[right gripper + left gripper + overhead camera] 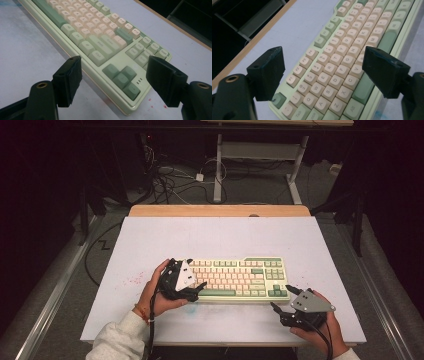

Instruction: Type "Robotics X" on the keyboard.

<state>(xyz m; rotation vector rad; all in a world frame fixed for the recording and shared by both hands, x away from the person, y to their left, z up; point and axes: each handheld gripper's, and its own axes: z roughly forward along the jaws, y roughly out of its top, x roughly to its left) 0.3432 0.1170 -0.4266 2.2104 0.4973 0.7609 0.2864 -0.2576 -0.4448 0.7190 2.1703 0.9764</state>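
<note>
A cream and green keyboard lies on the white tabletop, long side facing me. My left gripper hovers at its left end, held in a hand with a pale sleeve. In the left gripper view the keyboard runs between the jaws of the left gripper, which stand wide apart and press on nothing. My right gripper sits just off the front right corner. In the right gripper view the keyboard has its arrow keys between the open jaws of the right gripper, which touch nothing.
The table's far wooden edge lies beyond the keyboard. Faint red specks mark the tabletop to the left. Past the table, cables trail over the floor by a white desk leg.
</note>
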